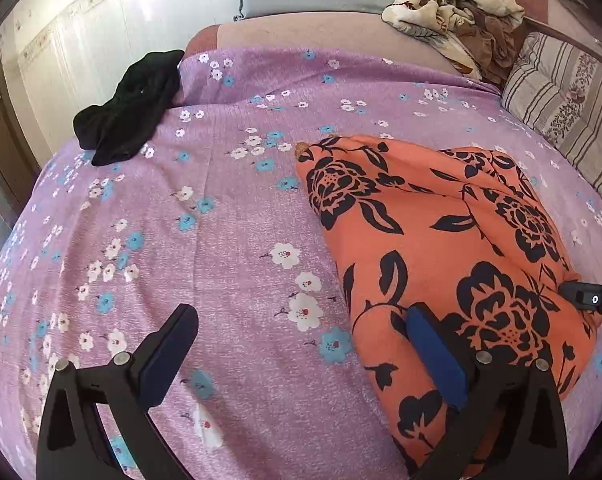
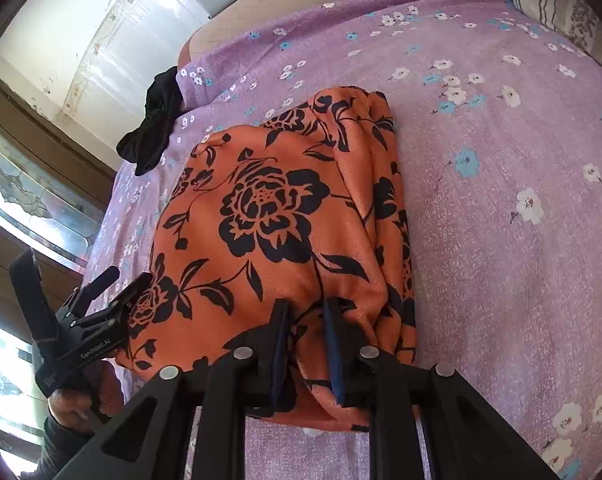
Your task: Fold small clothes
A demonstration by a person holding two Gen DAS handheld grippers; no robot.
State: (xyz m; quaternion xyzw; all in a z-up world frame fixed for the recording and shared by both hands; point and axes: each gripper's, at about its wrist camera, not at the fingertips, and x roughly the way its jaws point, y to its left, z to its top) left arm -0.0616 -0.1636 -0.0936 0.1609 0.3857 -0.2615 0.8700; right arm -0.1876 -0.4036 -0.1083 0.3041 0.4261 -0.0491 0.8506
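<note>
An orange garment with black flowers (image 1: 441, 232) lies folded on the purple flowered bedsheet (image 1: 221, 216). My left gripper (image 1: 301, 320) is open at the garment's left edge, its right finger over the cloth, holding nothing. In the right wrist view the garment (image 2: 269, 208) lies ahead, and my right gripper (image 2: 307, 312) is shut on a bunched fold at its near edge. The left gripper (image 2: 117, 284) shows at the garment's left side, jaws apart. The right gripper's tip (image 1: 589, 300) shows at the far right of the left wrist view.
A black garment (image 1: 129, 108) lies at the bed's far left corner, also in the right wrist view (image 2: 153, 120). A crumpled beige floral cloth (image 1: 453, 4) and a striped pillow (image 1: 569, 108) sit at the back right. A white wall (image 1: 81, 52) stands to the left.
</note>
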